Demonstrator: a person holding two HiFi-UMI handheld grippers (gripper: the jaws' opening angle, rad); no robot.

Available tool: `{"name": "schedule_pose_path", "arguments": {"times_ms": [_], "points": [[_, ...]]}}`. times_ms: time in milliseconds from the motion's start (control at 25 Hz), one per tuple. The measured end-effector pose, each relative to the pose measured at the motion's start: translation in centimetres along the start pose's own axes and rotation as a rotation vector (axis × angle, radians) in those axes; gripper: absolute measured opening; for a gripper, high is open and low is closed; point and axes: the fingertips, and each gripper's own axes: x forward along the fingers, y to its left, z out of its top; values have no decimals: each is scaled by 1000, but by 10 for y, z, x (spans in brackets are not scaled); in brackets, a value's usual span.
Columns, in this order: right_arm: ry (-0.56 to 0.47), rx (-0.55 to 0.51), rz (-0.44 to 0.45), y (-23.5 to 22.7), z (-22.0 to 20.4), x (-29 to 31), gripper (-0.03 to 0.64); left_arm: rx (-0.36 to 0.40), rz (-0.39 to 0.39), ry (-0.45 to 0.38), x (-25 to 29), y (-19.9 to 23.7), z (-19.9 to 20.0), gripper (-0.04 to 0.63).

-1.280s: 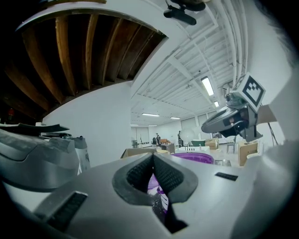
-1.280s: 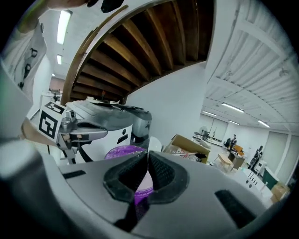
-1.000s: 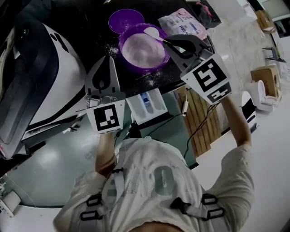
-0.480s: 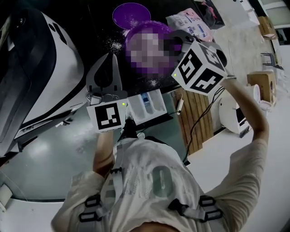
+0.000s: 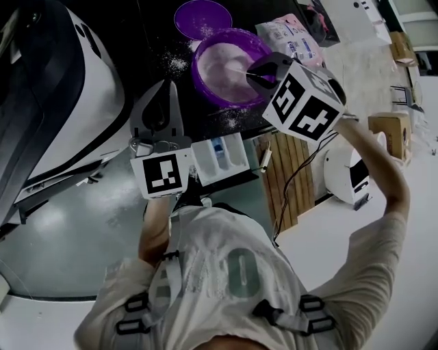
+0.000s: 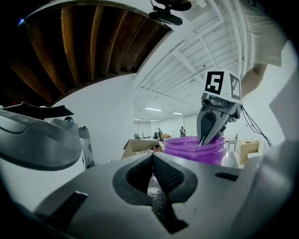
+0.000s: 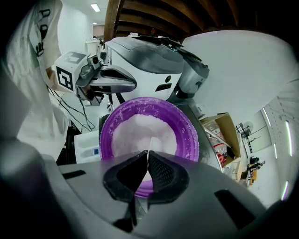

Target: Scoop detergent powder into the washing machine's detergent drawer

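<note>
Detergent powder (image 5: 226, 63) fills the purple tub (image 5: 198, 74), which stands near the front edge of the dark countertop (image 5: 154, 48); spilled grains (image 5: 178, 65) lie on the top just beside it; a purple lid (image 5: 202, 18) lies behind the tub. The right gripper (image 7: 147, 154) hangs over the tub, tongs pinching a thin white scoop (image 7: 150, 144) that points into the powder; the left gripper (image 6: 152, 158) sits left of the tub, tongs pressed together on nothing. The white detergent drawer (image 5: 220, 158) juts open below the front edge.
</note>
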Motion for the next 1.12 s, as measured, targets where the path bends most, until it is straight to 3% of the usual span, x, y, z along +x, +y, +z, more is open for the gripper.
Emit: {"name": "schedule_pose_path", "arguments": {"times_ms": [400, 880, 1120], "points": [[-62, 369, 174, 9, 2, -6, 11, 5, -23, -4, -3, -9, 3, 20], [-221, 1025, 446, 5, 8, -22, 11, -5, -19, 8, -6, -9, 3, 20], [-345, 1248, 492, -4, 5, -29, 11, 26, -16, -4, -9, -11, 8, 20]]}}
